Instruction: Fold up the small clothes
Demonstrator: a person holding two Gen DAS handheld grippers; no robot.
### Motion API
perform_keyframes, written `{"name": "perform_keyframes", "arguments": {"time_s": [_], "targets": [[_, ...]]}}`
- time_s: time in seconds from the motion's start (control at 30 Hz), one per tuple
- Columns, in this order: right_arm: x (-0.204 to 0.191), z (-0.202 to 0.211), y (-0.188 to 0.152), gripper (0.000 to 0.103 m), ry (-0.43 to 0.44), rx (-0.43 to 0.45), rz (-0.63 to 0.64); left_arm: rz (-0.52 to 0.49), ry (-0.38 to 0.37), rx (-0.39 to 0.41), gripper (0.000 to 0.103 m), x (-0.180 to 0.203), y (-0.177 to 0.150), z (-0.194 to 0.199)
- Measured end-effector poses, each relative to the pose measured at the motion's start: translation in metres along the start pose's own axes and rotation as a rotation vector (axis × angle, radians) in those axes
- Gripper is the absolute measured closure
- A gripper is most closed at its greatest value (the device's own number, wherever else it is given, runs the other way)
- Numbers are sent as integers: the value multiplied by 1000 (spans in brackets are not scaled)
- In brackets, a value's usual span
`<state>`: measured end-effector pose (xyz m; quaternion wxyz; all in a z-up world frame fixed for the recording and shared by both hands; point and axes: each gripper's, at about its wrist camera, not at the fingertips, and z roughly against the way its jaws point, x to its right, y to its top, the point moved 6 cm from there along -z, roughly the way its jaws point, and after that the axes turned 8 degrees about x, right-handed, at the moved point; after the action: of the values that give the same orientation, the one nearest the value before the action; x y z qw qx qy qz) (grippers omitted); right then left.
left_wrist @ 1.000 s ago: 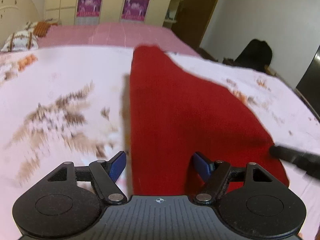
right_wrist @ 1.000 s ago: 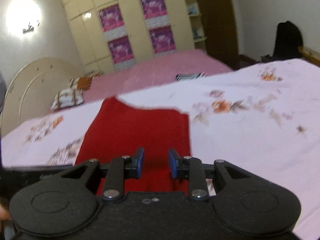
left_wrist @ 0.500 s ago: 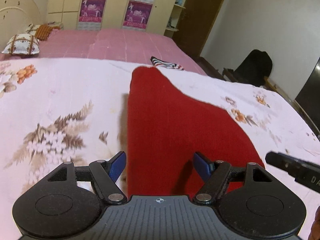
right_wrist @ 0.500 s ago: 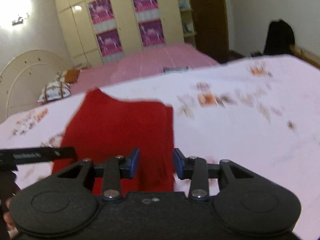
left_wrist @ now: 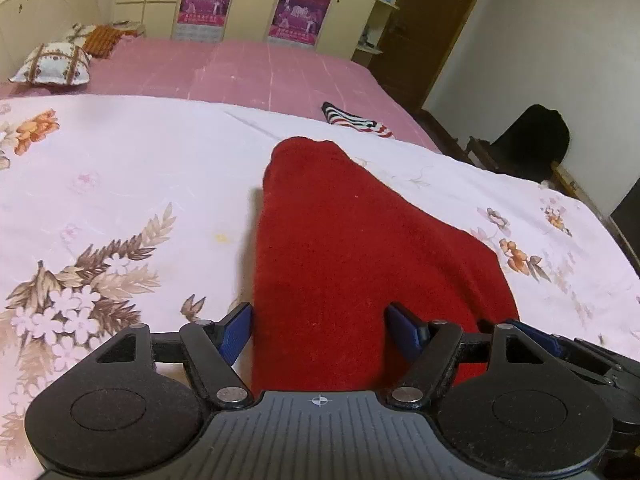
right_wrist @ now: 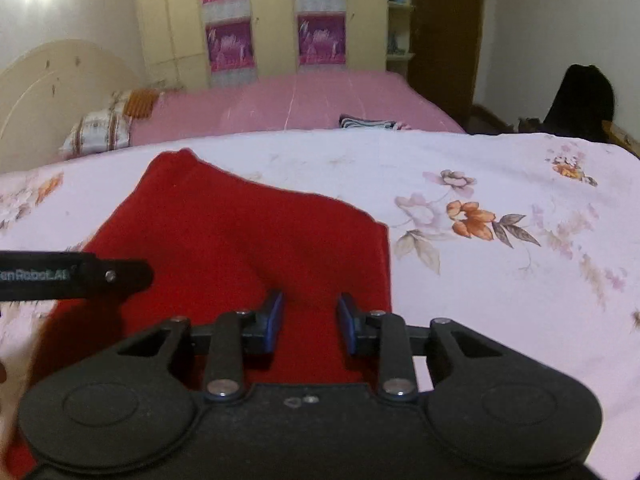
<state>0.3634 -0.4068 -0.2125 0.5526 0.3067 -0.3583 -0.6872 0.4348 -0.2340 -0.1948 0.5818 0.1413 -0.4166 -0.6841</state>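
Red fuzzy cloth (left_wrist: 352, 264) lies flat on the flowery white bedsheet (left_wrist: 120, 184). Both the left gripper (left_wrist: 318, 330) and right gripper (right_wrist: 309, 320) are spread apart over its near edge, holding nothing. Pinch both corners together, then lift evenly.

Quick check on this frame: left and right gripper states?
Left gripper: open, jaws wide, over the near edge of the red cloth, holding nothing.
Right gripper: open, narrower gap, cloth between the fingers but not pinched.
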Motion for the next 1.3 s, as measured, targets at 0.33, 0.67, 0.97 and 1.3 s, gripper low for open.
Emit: {"name": "perform_keyframes", "arguments": {"time_s": [0.33,0.67,0.97,1.3], "targets": [[-7,7,38,72,56,60,-44,-15,22,52,30,4,32,-14],[-7,-57,29,68,5,10,33,46,58,19,30,-11,27,-57],[-5,-58,24,68,19,41,-5,2,76,38,26,-8,25,-59],[-9,-52,29,67,9,11,24,-56,99,49,25,-3,26,-44]]}}
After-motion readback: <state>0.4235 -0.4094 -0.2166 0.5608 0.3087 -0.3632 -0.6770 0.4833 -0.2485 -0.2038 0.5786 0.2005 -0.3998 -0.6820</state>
